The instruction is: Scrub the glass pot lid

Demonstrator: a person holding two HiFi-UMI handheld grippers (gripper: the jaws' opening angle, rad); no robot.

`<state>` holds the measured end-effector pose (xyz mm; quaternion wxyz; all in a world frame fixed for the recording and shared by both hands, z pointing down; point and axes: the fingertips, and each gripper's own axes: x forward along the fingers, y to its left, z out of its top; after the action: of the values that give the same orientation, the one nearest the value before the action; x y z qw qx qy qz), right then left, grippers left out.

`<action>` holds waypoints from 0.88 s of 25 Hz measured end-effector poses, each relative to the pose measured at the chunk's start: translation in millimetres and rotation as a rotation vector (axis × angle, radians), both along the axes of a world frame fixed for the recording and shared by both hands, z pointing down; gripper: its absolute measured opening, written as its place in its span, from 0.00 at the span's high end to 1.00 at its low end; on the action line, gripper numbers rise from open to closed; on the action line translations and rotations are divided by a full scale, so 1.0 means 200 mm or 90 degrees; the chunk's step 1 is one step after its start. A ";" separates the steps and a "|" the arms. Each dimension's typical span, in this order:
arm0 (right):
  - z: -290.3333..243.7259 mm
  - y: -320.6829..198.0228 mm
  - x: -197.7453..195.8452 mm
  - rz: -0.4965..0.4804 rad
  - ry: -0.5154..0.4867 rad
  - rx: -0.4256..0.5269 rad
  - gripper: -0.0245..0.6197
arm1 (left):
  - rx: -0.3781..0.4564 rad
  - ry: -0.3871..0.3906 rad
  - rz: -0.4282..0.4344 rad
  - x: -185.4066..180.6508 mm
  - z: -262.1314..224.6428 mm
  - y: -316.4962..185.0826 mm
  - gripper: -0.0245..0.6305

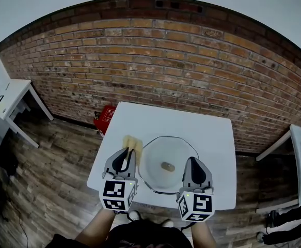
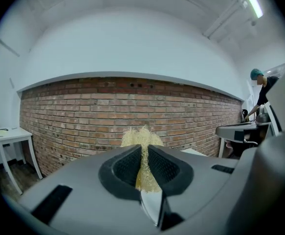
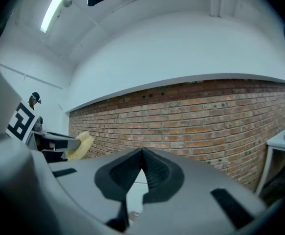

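Here, the left tongs (image 2: 143, 151) are clenched on a pale yellow fibrous scrubber (image 2: 138, 136). Its long axis runs along the jaws, and its frayed end sticks out past their tips toward the brick wall (image 1: 155, 61). The right tongs (image 3: 142, 153) are clenched shut with nothing between the jaws. The glass pot lid (image 1: 158, 161) lies flat on the white surface (image 1: 165, 120), knob (image 1: 167, 166) facing up. It sits between the two tongs, just right of the left pair, its right rim beneath the right pair's tips. Being round, the lid shows no long axis
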<state>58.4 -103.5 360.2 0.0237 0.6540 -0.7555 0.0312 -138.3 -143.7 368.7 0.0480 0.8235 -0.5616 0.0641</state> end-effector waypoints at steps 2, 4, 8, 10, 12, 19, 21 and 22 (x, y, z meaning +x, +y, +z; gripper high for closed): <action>0.00 -0.01 -0.01 -0.002 0.001 0.000 0.93 | 0.004 0.002 0.011 0.03 -0.01 0.01 0.90; 0.00 -0.01 -0.01 -0.002 0.002 0.000 0.93 | 0.007 0.001 0.023 0.07 0.00 0.03 0.90; 0.00 0.01 0.02 0.008 0.006 0.003 0.93 | 0.025 -0.001 0.053 0.21 0.00 0.07 0.89; 0.00 0.02 0.04 0.015 0.007 0.002 0.93 | 0.034 0.002 0.066 0.26 0.00 0.08 0.89; 0.00 0.03 0.05 0.021 0.010 0.003 0.93 | 0.038 0.008 0.075 0.29 -0.01 0.08 0.89; -0.02 0.04 0.12 0.043 0.012 0.006 0.93 | 0.040 0.016 0.096 0.36 -0.02 0.08 0.90; -0.03 0.04 0.12 0.044 0.010 0.007 0.93 | 0.042 0.016 0.095 0.36 -0.04 0.08 0.89; -0.03 0.04 0.12 0.044 0.009 0.007 0.93 | 0.043 0.016 0.093 0.36 -0.04 0.08 0.89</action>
<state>82.4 -94.6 353.8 0.0243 0.6798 -0.7326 0.0231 -67.1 -127.9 359.8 0.0221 0.8644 -0.5009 0.0382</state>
